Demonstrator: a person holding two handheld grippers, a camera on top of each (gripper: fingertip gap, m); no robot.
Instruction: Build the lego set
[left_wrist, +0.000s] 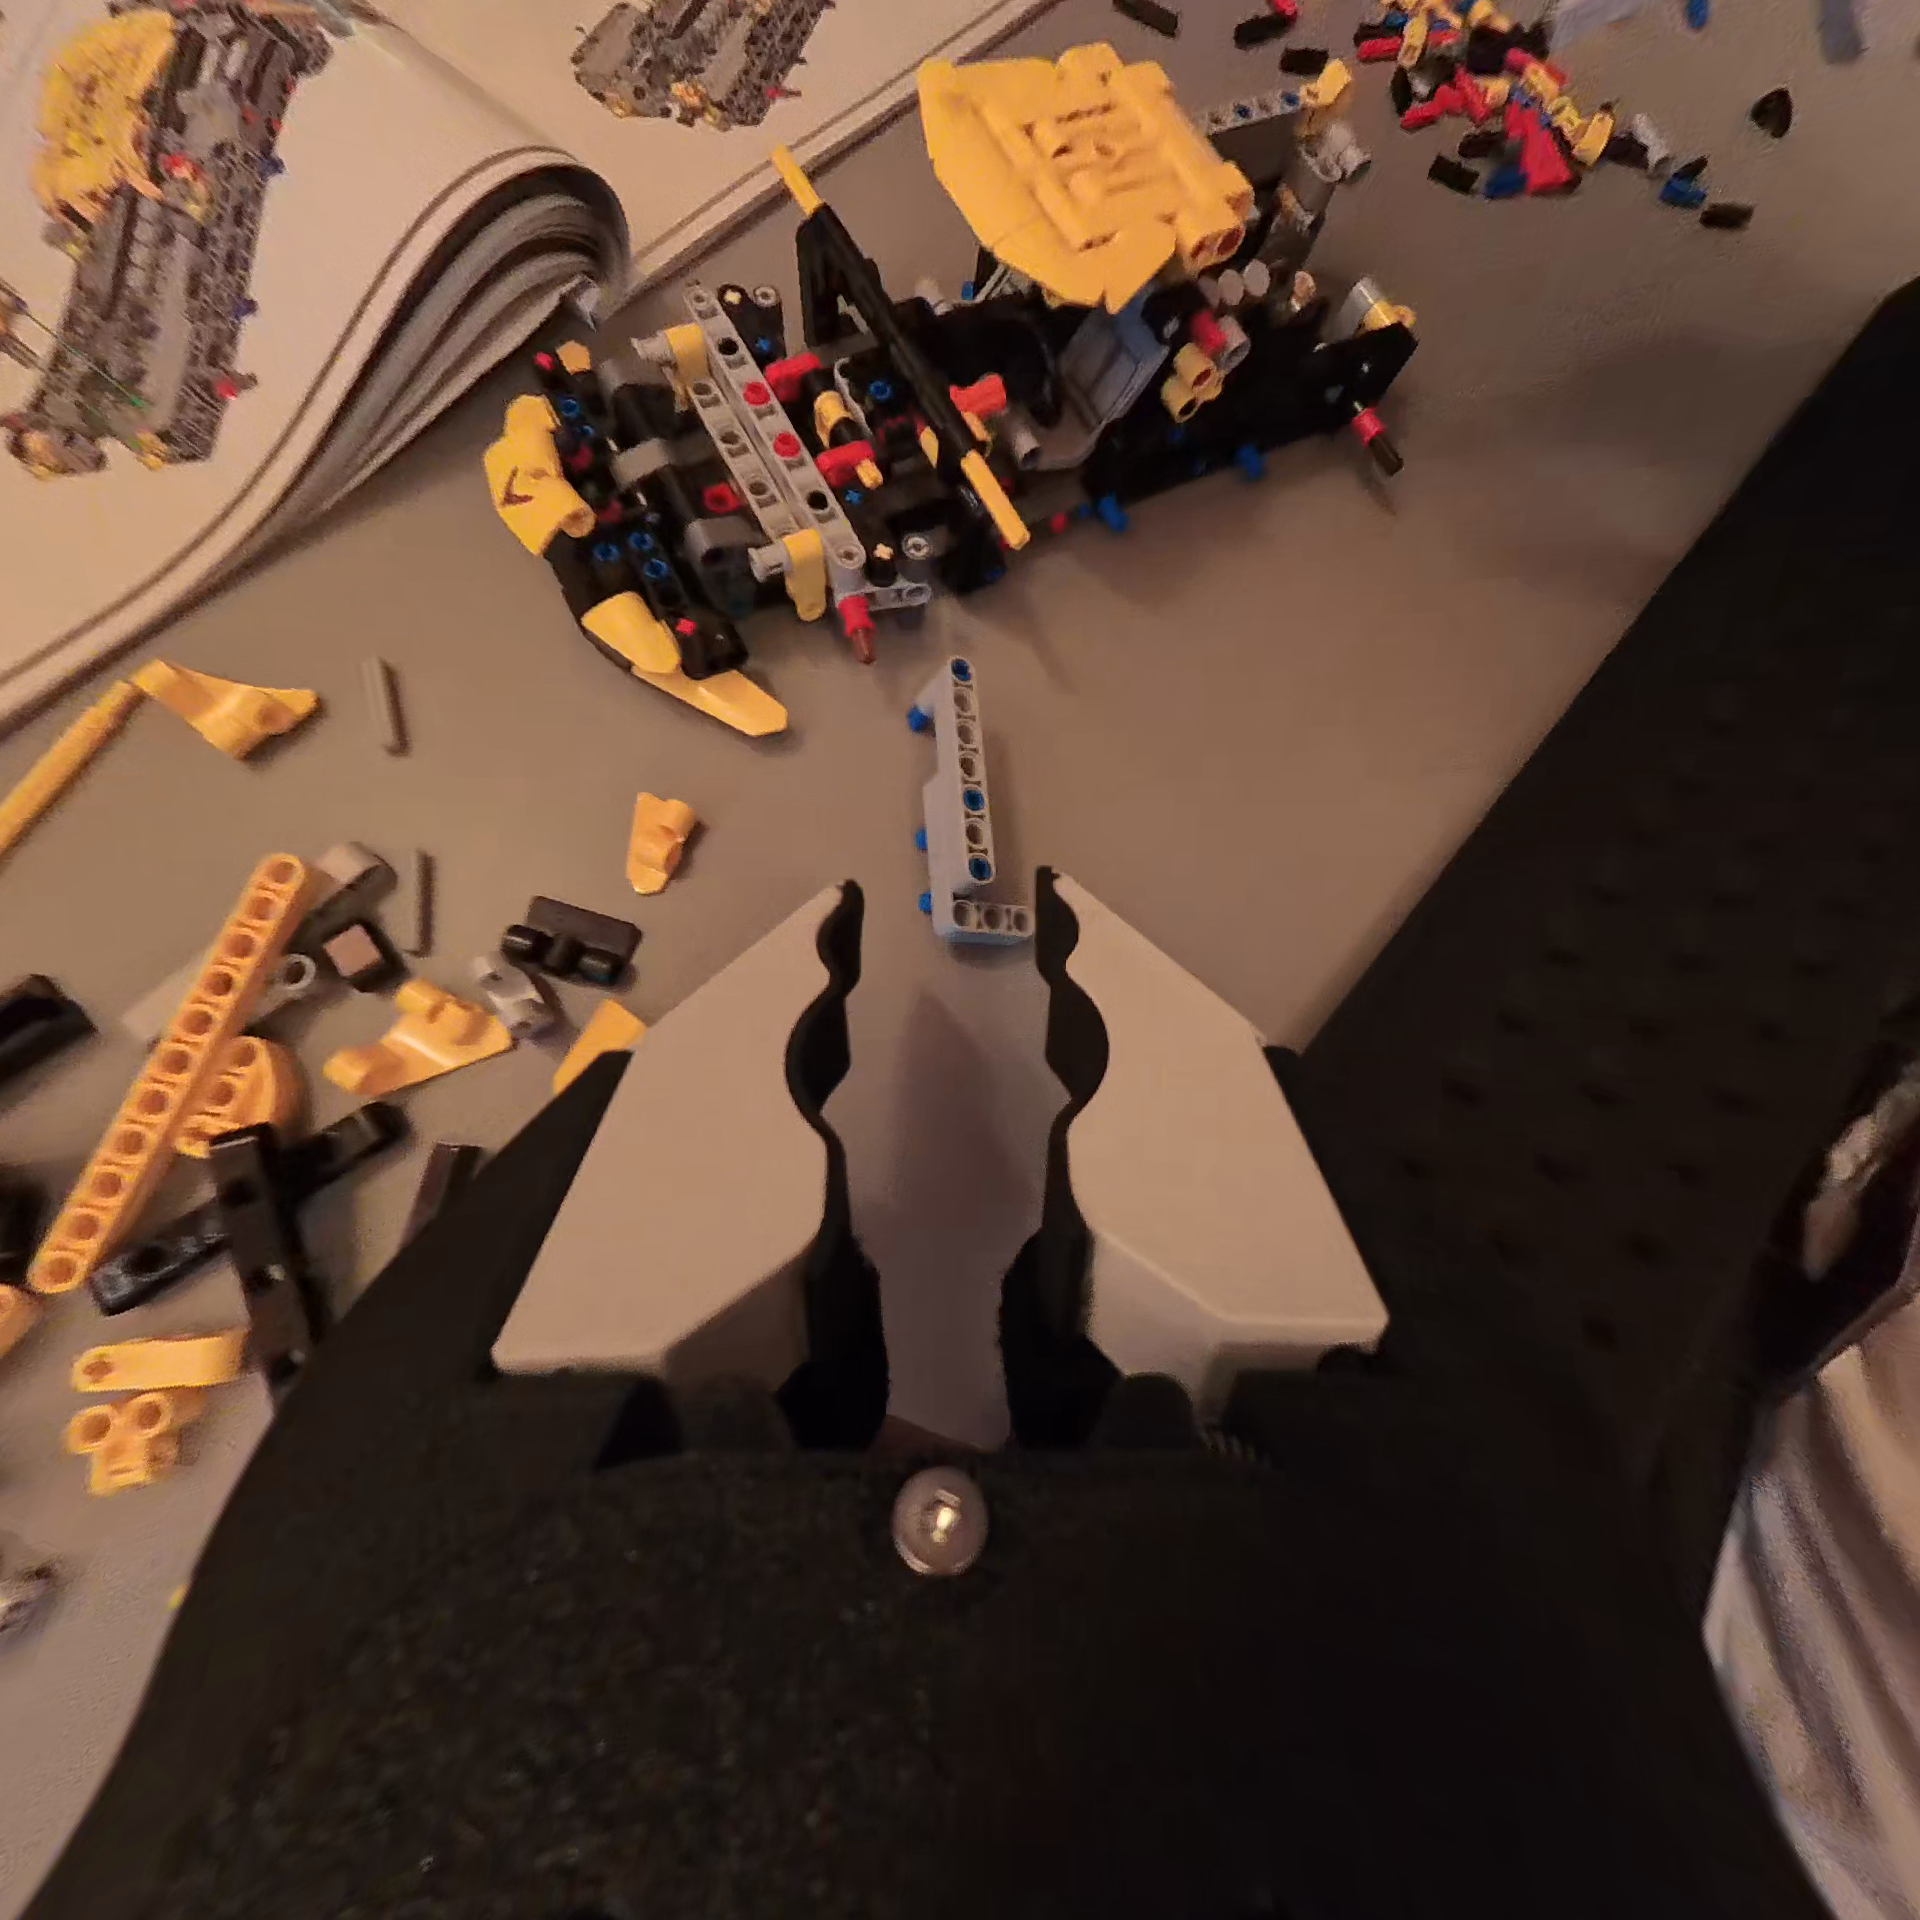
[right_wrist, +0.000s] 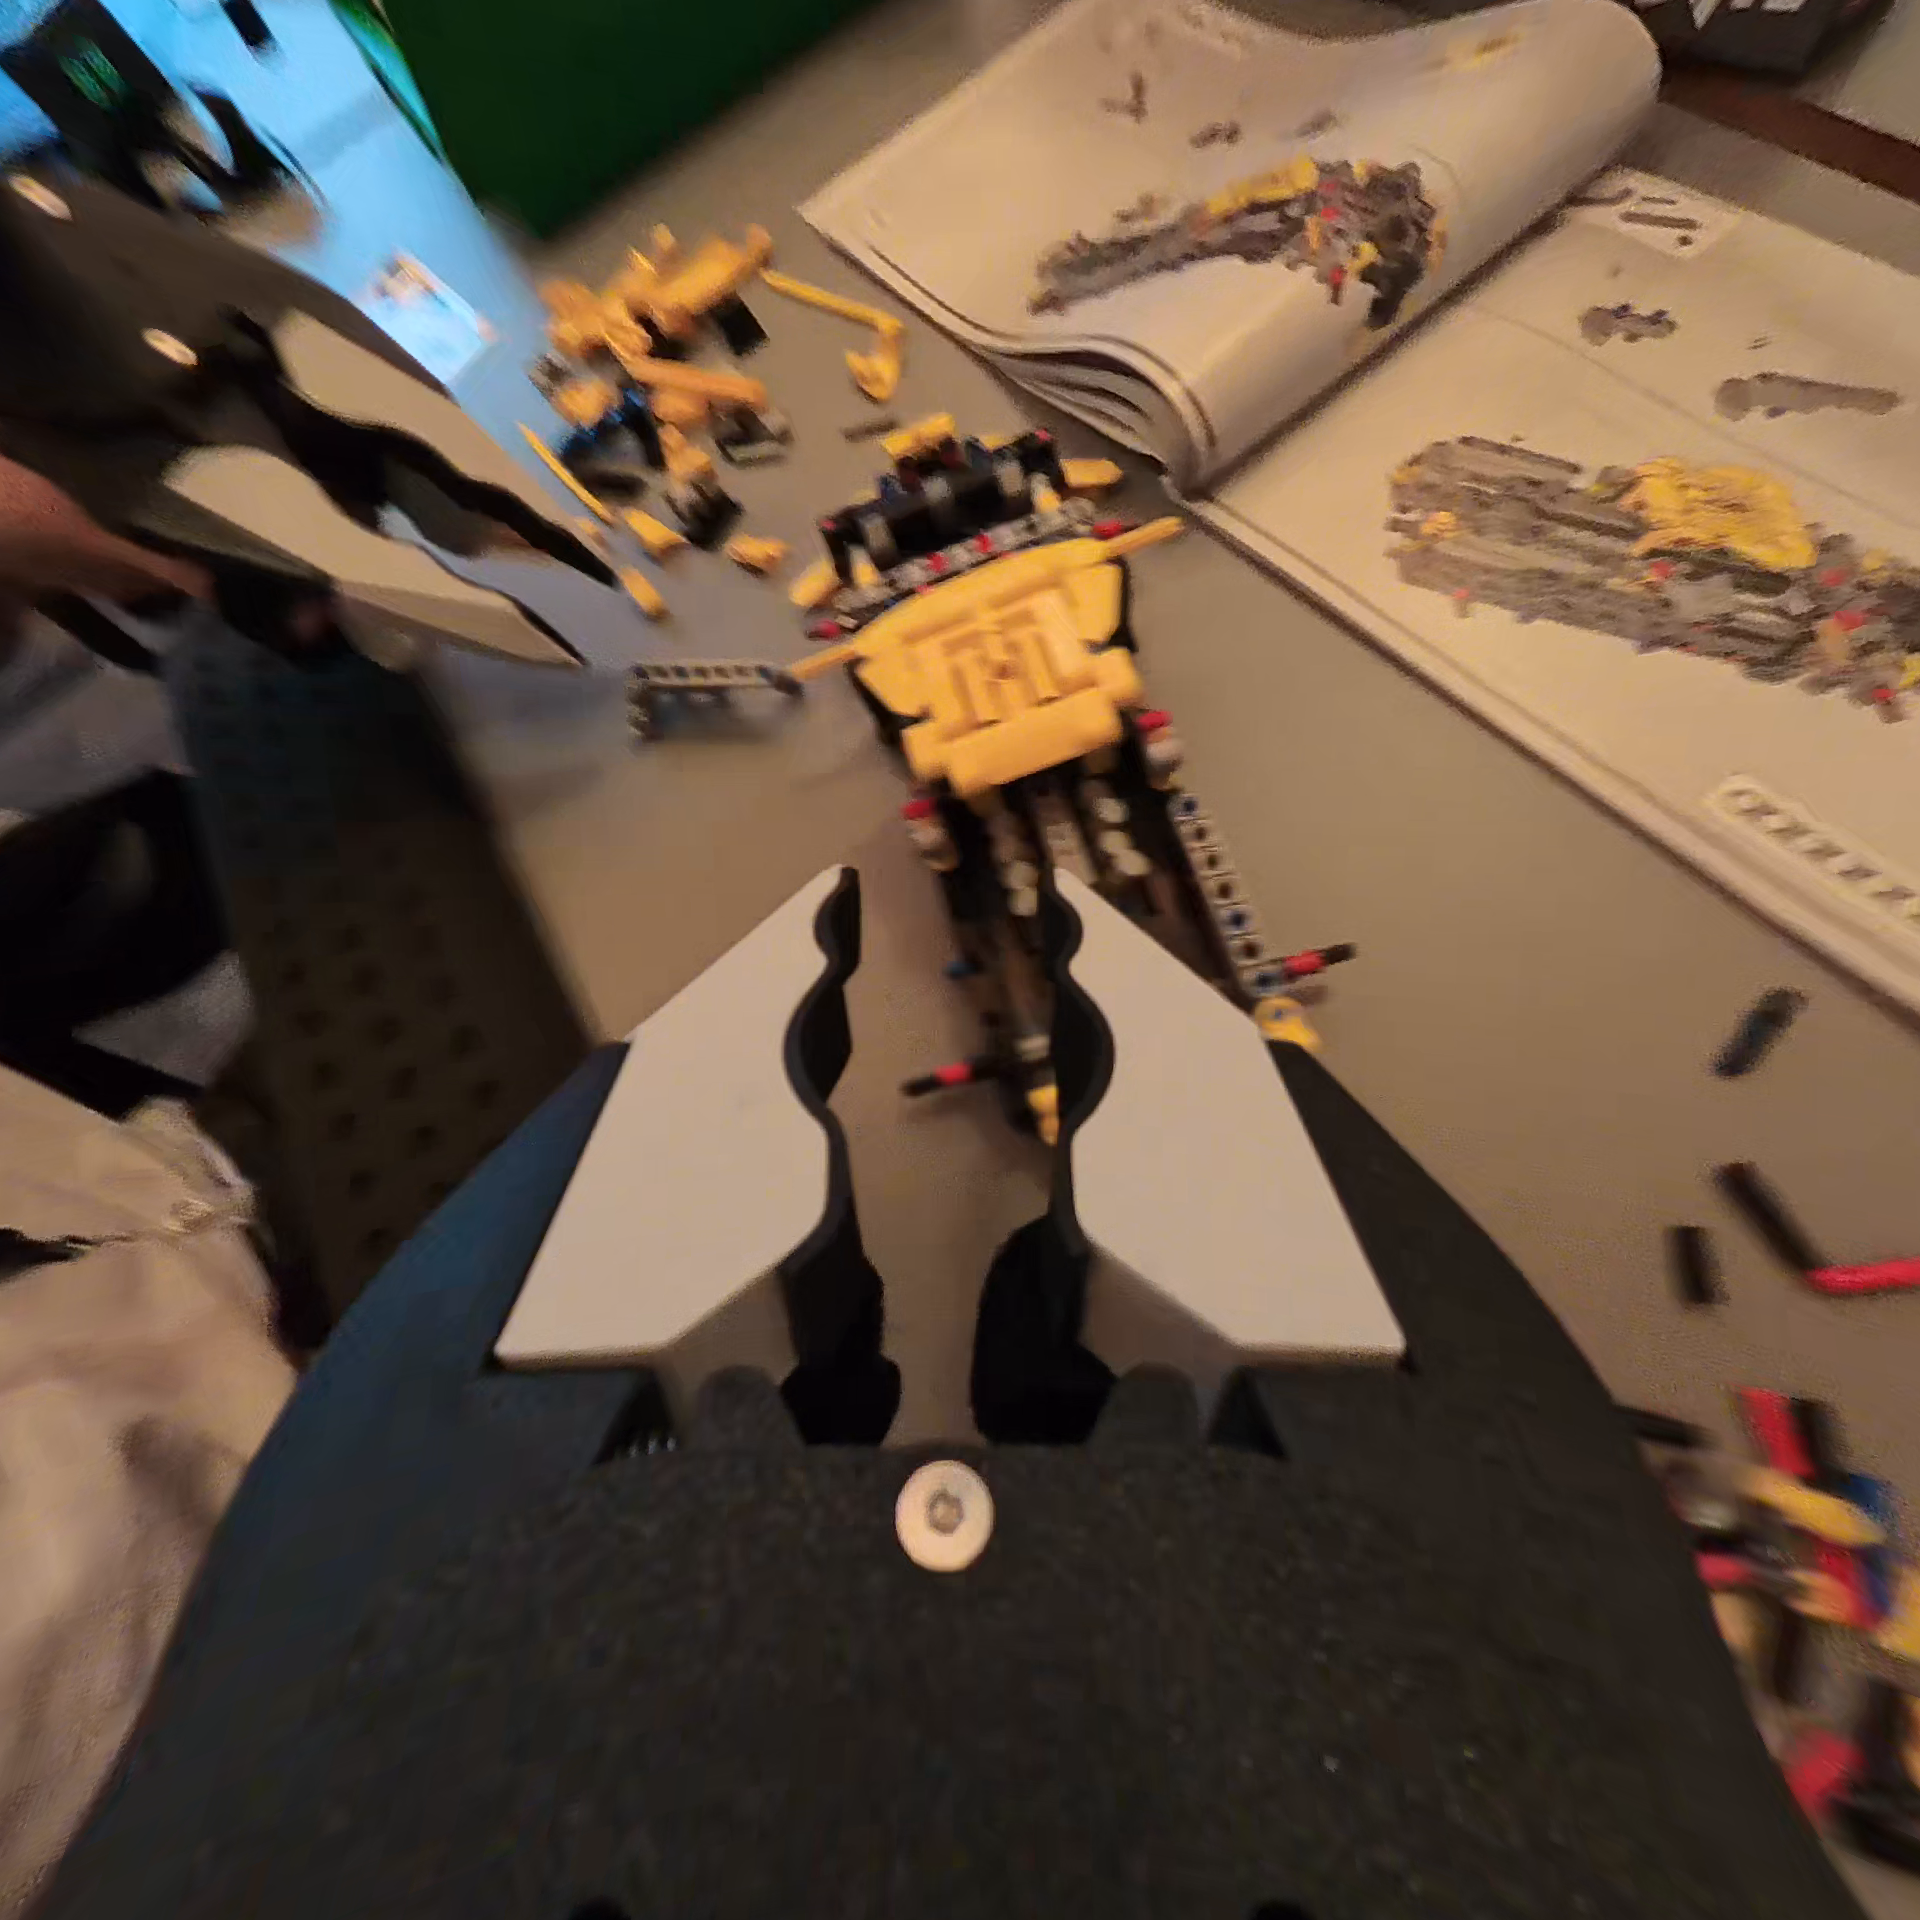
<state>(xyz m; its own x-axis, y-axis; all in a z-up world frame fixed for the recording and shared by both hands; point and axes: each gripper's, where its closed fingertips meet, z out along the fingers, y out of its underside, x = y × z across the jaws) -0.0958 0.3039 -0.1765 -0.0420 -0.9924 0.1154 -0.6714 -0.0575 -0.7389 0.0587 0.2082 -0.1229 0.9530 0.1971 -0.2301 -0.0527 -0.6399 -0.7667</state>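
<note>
Partly built lego model (left_wrist: 935, 416), black frame with yellow panels and red and blue pins, lies on the grey table (left_wrist: 1247, 748) beside the open manual (left_wrist: 312, 312). Left tool (left_wrist: 948, 904) and right tool (right_wrist: 956, 894) both gape, empty.

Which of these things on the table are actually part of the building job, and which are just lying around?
Part of the job:
half-built model
grey L-shaped beam
instruction booklet
long yellow beam
left gripper
right gripper

Just there:
green box
black perforated mat
</note>
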